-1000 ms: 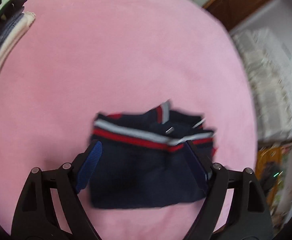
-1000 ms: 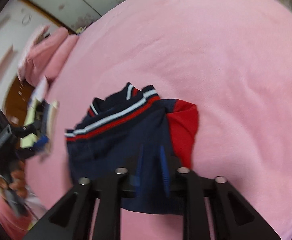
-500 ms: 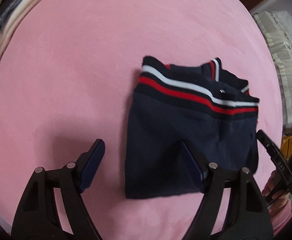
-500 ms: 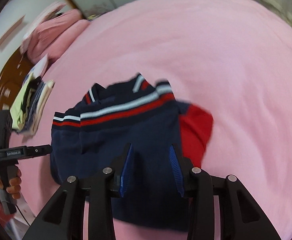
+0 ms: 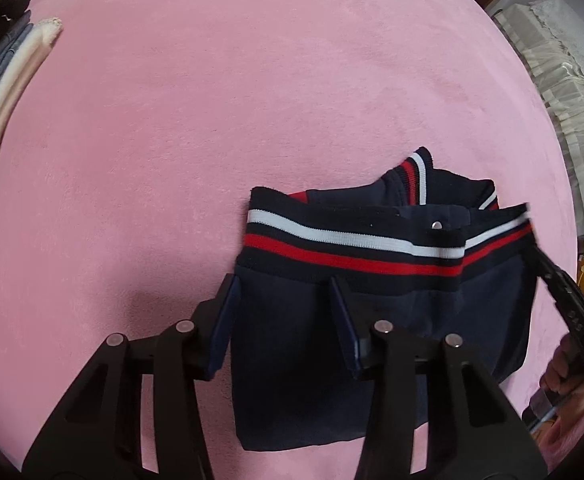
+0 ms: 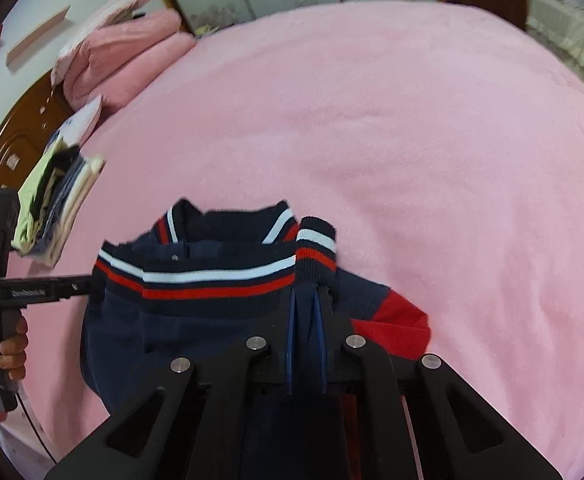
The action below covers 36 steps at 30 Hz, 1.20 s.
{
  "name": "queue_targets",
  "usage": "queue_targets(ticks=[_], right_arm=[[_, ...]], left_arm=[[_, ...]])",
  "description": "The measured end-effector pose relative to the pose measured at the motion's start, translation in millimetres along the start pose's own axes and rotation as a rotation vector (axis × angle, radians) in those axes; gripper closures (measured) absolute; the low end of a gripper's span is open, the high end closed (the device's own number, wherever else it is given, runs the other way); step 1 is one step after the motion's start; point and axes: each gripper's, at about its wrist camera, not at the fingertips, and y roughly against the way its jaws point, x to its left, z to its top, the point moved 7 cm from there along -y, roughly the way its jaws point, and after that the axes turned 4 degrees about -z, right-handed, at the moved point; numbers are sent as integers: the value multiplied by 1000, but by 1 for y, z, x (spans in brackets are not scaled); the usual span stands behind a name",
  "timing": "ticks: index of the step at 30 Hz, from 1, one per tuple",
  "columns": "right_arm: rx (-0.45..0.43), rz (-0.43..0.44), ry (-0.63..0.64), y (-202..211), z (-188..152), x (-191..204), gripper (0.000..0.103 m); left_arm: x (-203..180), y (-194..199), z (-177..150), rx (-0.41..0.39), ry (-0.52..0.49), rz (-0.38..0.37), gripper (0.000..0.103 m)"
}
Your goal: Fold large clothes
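A folded navy jacket [image 5: 371, 320] with red and white striped bands lies on the pink bed cover [image 5: 252, 80]. My left gripper [image 5: 283, 284] points down over the jacket's left edge. Its jaws are closing, one finger [image 5: 224, 320] off the edge and the other on the fabric, with flat cloth between them and no pinch. My right gripper [image 6: 304, 292] is closing on a raised fold of the jacket [image 6: 212, 320] beside its red sleeve [image 6: 395, 320], and the pads press the cloth. Each gripper shows in the other's view, the right gripper [image 5: 563, 308] and the left gripper [image 6: 32, 292], in a person's hand.
A stack of folded clothes [image 6: 56, 200] sits at the bed's left side, also seen as the stack of folded clothes [image 5: 4, 80]. Pink pillows [image 6: 124, 52] lie by a wooden headboard [image 6: 8, 148]. White lace-covered furniture [image 5: 551, 80] stands past the bed's right edge.
The left gripper has sunk toward the jacket and its jaws have narrowed around the left edge. The right gripper's jaws have closed onto a fold of the jacket.
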Motion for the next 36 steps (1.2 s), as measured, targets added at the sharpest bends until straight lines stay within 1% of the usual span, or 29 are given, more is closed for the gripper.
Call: queue_targets(ticks=[4,5,6,7,9,12,13,15,16,17,18,19,20,21,22,23,24,25,26,27,28,29,30,31,34,35,36], right_arm=[[-104,-39,-111,29,2,-19,96],[-111,-50,-127,31,1,-23,96],[-90,-65,-140,29,-2,-28,96],[-68,-74,-138,25,-5,-31,96],[-38,-123,-105,16,-10,-38,96],[-1,-146,-133,4,-16,-43,95],[3,-170,-127,1,-17,-43,95],[-1,-224,-93,2,-16,-39,94],[-15,-243,-93,5,-14,-37,94],[-41,-264,-103,12,-10,-36,94],[-88,-305,-118,23,-5,-37,94],[-134,-320,-127,34,0,-36,91],[-175,-310,-136,45,6,-35,90],[-198,-291,-141,52,9,-33,90],[-215,-239,-151,60,13,-28,90],[-208,-162,-161,62,17,-18,90],[-192,-79,-172,62,17,-10,91],[-165,42,-193,59,17,2,91],[-142,121,-212,56,15,11,91],[-91,204,-231,47,10,24,91],[-32,266,-241,36,4,36,91],[29,315,-248,24,-3,49,93],[69,341,-257,14,-8,58,93],[116,355,-278,2,-15,65,93],[210,369,-364,-31,-28,74,94],[233,367,-381,-41,-30,74,94],[251,342,-388,-51,-33,72,94]], left_arm=[[-3,8,1,-31,-14,-22,63],[-3,6,2,-30,-22,-7,65],[-2,5,5,-30,-26,10,68],[0,1,6,-26,-33,47,69],[4,-8,8,-12,-20,88,71],[14,-9,12,-27,38,76,71],[16,-10,15,-36,47,92,71],[18,-2,19,-60,15,154,71],[18,10,21,-91,-46,246,71],[17,21,22,-124,-98,323,71],[14,31,23,-155,-143,364,71],[9,39,22,-173,-172,366,71],[-2,50,20,-197,-216,331,71],[-12,56,17,-207,-244,288,71],[-26,60,13,-205,-273,218,71],[-45,60,5,-162,-302,103,71],[-57,56,-3,-111,-314,21,71],[-67,49,-7,-75,-316,-27,71],[-79,37,-15,-18,-308,-84,74],[-84,29,-19,8,-303,-103,83],[-94,15,-23,46,-295,-119,85],[-94,0,-27,92,-279,-113,86],[-89,-13,-30,117,-245,-88,86],[-84,-20,-32,129,-211,-79,86],[-74,-35,-33,143,-115,-108,86],[-72,-39,-36,148,-104,-109,86],[-72,-44,-35,149,-98,-112,86]])
